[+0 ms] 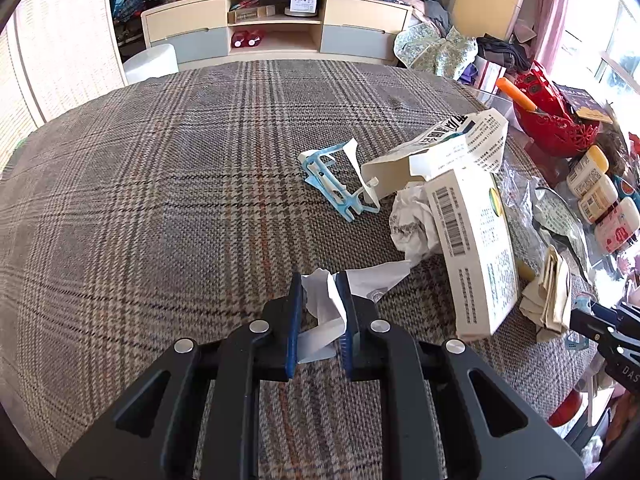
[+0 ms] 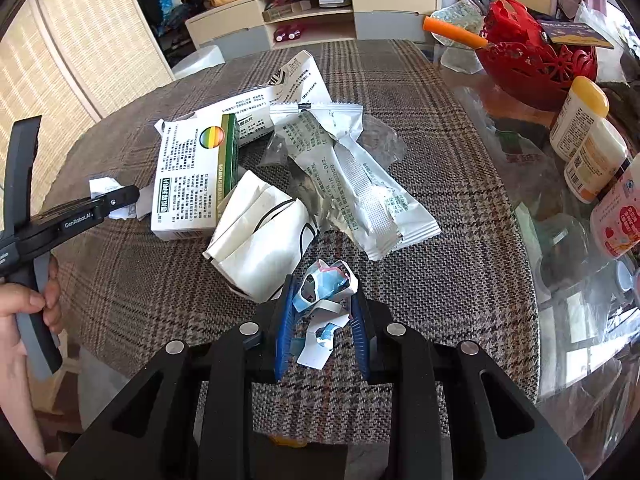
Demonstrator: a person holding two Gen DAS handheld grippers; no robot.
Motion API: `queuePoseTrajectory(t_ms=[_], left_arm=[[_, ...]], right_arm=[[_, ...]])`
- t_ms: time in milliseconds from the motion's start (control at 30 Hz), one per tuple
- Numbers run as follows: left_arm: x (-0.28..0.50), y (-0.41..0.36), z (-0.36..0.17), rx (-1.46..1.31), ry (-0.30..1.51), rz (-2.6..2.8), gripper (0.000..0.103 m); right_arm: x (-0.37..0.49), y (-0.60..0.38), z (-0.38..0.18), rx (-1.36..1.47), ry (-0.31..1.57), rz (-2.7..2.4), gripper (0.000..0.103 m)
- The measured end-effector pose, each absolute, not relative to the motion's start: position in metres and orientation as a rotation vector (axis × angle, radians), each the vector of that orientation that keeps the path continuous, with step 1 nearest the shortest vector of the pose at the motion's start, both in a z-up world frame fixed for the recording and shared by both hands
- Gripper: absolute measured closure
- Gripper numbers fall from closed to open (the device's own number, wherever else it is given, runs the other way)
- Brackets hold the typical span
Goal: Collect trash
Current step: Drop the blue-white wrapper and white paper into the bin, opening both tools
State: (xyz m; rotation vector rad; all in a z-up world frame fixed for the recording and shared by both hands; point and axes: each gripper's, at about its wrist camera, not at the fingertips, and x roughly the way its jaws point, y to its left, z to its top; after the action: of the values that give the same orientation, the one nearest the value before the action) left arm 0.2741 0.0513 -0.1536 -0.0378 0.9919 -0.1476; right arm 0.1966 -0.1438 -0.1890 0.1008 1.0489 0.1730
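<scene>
left gripper (image 1: 320, 304): pinching a white paper scrap (image 1: 326, 308) just above the plaid tablecloth (image 1: 160, 200) | right gripper (image 2: 322, 312): clamped on a crumpled blue-and-white wrapper (image 2: 326, 288) | medicine box (image 2: 192, 176) and foil sachet (image 2: 360, 184) lie on the cloth just beyond

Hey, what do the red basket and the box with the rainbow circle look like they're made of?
The red basket looks like glossy moulded plastic: it has an openwork lace pattern with shiny highlights. The box with the rainbow circle looks like thin matte printed cardboard, with folded edges and a barcode on its side in the left wrist view.
</scene>
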Motion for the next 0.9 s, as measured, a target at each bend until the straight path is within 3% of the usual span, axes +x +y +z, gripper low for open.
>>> queuePoseTrajectory(t_ms=[433, 900], left_arm=[[0.142, 0.024, -0.123, 0.002, 0.959, -0.182, 0.088], [0.024, -0.006, -0.188, -0.036, 1.015, -0.212, 0.088]], right_arm=[[0.124, -0.152, -0.175, 0.124, 0.981, 0.189, 0.076], [0.045, -0.128, -0.227, 0.131, 1.051, 0.248, 0.076]])
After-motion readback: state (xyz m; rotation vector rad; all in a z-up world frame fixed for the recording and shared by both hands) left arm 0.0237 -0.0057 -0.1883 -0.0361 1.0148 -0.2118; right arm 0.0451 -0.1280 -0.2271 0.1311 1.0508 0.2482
